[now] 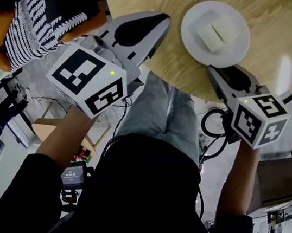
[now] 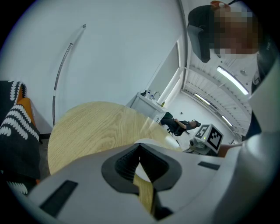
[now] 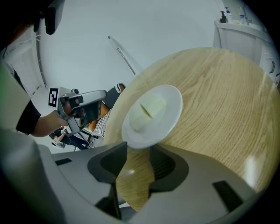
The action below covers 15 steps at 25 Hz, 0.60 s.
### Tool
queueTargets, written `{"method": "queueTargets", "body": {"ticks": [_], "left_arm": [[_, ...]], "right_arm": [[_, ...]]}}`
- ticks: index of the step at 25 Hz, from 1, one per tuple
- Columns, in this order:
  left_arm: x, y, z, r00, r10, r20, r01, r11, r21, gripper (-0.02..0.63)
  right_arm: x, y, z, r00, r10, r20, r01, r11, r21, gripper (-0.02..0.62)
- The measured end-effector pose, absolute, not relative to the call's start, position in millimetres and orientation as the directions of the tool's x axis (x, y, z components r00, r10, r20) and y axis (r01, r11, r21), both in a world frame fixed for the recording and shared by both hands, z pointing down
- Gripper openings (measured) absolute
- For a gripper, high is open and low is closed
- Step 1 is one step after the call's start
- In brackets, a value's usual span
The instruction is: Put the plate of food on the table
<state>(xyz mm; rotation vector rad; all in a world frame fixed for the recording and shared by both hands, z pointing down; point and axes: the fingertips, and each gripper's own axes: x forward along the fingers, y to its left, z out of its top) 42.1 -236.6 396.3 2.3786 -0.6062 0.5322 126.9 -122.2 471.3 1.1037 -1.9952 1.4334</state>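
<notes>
A white plate (image 1: 230, 50) with pale blocks of food (image 1: 217, 31) rests on the round wooden table (image 1: 278, 46), near its front edge. My right gripper (image 1: 216, 69) sits just behind the plate's near rim. In the right gripper view the plate (image 3: 170, 116) with the food (image 3: 148, 109) lies flat just beyond the right gripper (image 3: 134, 151), whose jaws are open with bare wood between them. My left gripper (image 1: 162, 20) reaches over the table's left front edge, shut and holding nothing. The left gripper view shows the left gripper (image 2: 139, 148) over the tabletop (image 2: 96, 127).
A person in striped black-and-white clothing with orange (image 1: 42, 9) sits at the table's left. A white counter with bottles (image 3: 245, 30) stands beyond the table. The table's edge runs right under both grippers.
</notes>
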Motion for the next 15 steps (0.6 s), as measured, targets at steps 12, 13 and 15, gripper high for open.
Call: {"method": "queueTargets", "body": {"ticks": [12,13,15], "left_arm": [[43,-226,380,0.802,-0.3,0.517,-0.544,-0.725,0.422,0.008],[44,-225,379,0.803,-0.3,0.515,-0.543,-0.726,0.423,0.007],[45,-224,377,0.805,-0.301,0.512,-0.541,-0.726,0.425,0.008]], "right_arm": [[121,-120,476,-0.554,-0.239,0.797,-0.814,0.355,-0.46,0.161],[120,-121,476,-0.547,-0.236,0.803,-0.816,0.365,-0.449,0.161],[119,-125,476,-0.539,-0.242,0.807,-0.821,0.365,-0.438,0.16]]}}
